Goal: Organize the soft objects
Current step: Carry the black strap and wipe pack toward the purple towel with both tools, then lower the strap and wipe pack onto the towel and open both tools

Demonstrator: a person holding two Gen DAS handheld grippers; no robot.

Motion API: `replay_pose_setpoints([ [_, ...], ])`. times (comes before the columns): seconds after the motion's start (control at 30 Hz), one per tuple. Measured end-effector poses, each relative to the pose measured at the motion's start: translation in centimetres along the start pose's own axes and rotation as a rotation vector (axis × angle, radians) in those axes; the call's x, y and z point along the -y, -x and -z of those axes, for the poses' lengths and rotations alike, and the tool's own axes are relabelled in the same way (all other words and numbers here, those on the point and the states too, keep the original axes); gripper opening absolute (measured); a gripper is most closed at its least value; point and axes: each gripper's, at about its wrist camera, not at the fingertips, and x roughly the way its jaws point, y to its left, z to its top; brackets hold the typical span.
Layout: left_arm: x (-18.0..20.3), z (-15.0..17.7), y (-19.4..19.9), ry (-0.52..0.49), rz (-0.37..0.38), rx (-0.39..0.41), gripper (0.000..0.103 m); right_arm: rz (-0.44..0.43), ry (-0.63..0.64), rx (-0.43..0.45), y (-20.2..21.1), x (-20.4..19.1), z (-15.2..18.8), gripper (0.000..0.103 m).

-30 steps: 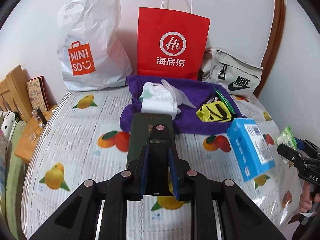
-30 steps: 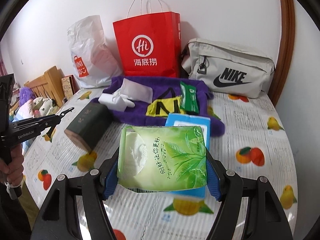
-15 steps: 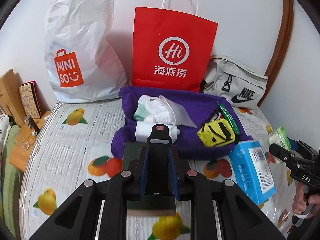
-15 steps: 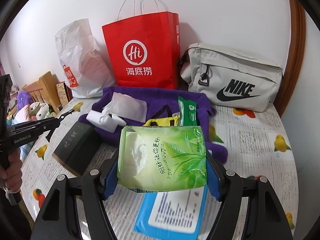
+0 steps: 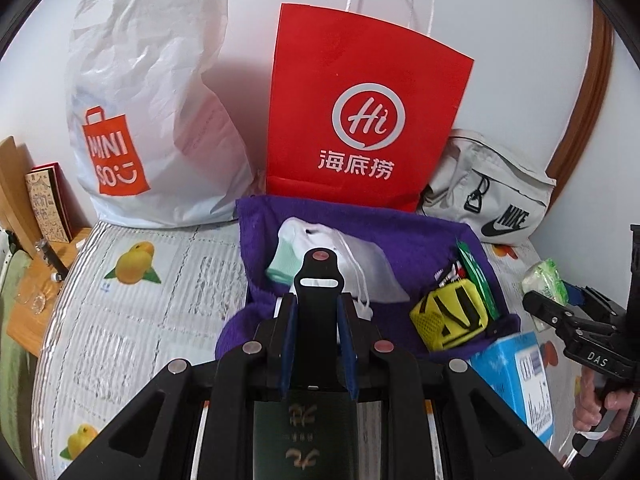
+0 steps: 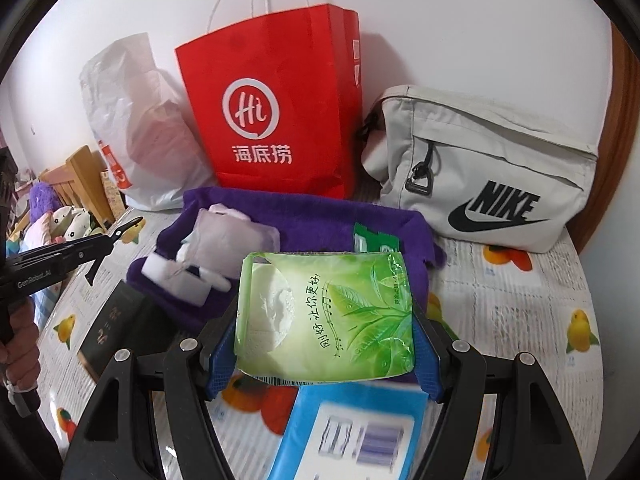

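Note:
My right gripper [image 6: 326, 356] is shut on a green tissue pack [image 6: 324, 316], held above the bed in front of the purple towel [image 6: 316, 216]; the pack also shows in the left wrist view [image 5: 546, 278]. My left gripper [image 5: 318, 312] is shut on a black clip [image 5: 320, 292] over the towel's [image 5: 400, 236] near edge. On the towel lie white socks [image 5: 304, 248], a clear pouch [image 5: 368, 264], a yellow-black item [image 5: 452, 314] and a green sachet [image 5: 474, 276].
A red paper bag [image 5: 360, 120], a white Miniso bag [image 5: 148, 120] and a grey Nike bag [image 5: 488, 196] stand against the wall. A dark book [image 6: 116, 328] and a blue box [image 6: 352, 432] lie on the fruit-print cover [image 5: 132, 320]. A wooden bedside stand [image 5: 32, 304] is left.
Both grippers have moved forward toward the towel and bags. The book and the blue box have slid low in the views. The grips are unchanged.

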Motion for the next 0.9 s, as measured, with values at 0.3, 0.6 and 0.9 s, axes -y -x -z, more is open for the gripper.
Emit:
replay_pose_setpoints([
  [0.3,-0.2,-2.2,-4.2,0.028,0.005,-0.044,0.020,-0.014,-0.006,-0.057,-4.4,0.9,-1.5,0.072],
  [0.6,-0.1,-3.5,-8.3,0.038,0.007,-0.097,0.020,-0.028,0.000,-0.129,-7.9,0.9,-2.2,0.072],
  [0.9,-0.5,-3.3,-10.9,0.069,0.040,-0.158,0.020,-0.020,0.007,-0.183,-10.0,0.9,-2.1,0.073],
])
